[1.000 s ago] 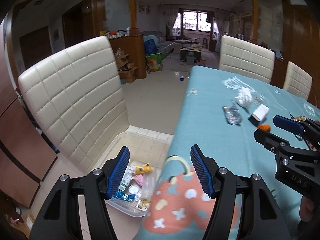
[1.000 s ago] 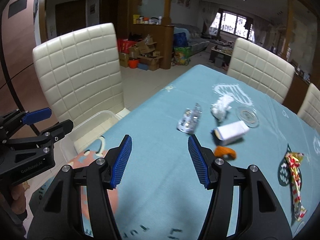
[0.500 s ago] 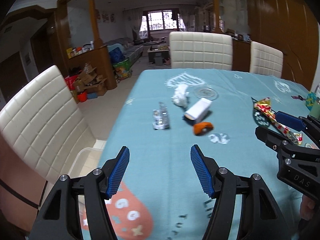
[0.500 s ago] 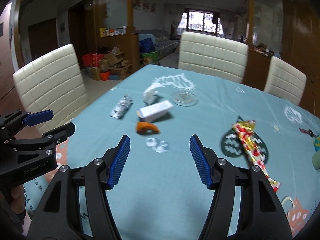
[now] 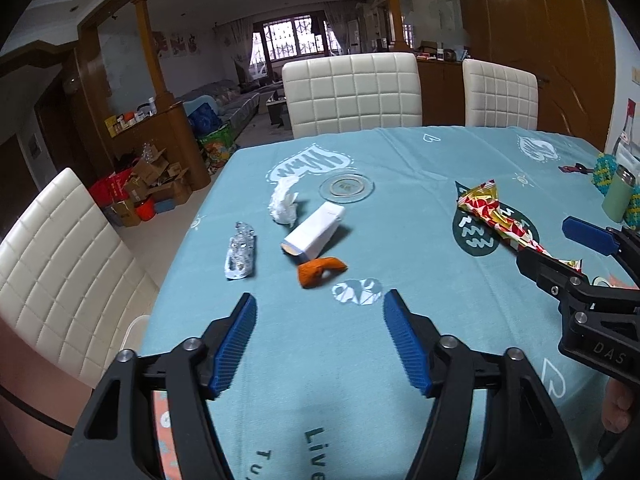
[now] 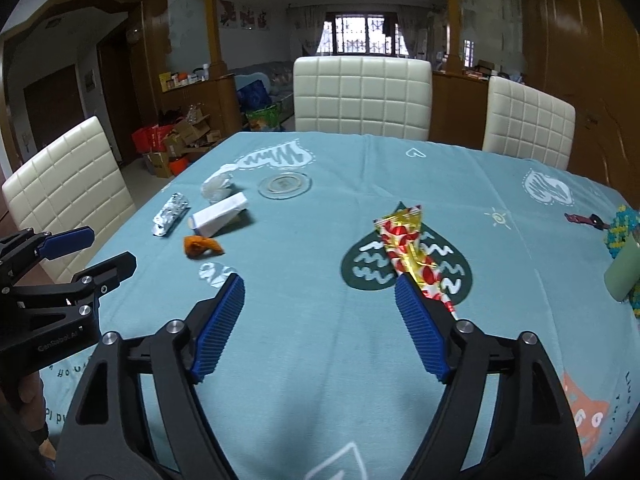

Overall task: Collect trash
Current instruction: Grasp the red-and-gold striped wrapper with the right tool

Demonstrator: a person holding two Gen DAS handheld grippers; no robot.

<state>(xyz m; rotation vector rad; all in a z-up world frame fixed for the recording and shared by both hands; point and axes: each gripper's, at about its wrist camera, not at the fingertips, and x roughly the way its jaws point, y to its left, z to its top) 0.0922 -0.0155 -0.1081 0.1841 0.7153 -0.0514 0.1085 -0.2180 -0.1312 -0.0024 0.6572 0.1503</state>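
Trash lies on the teal tablecloth: an orange peel, a white box, a crumpled tissue, a silver blister pack and a red-gold wrapper. My left gripper is open and empty, just short of the peel. My right gripper is open and empty; its right finger overlaps the wrapper. The peel, box and blister pack lie to its left.
A glass coaster sits behind the box. A green cup and a beaded object stand at the right edge. White chairs ring the table. The bin is out of view.
Both grippers swung right, away from the floor bin and left chair, and now face the trash on the table. Both stayed open.
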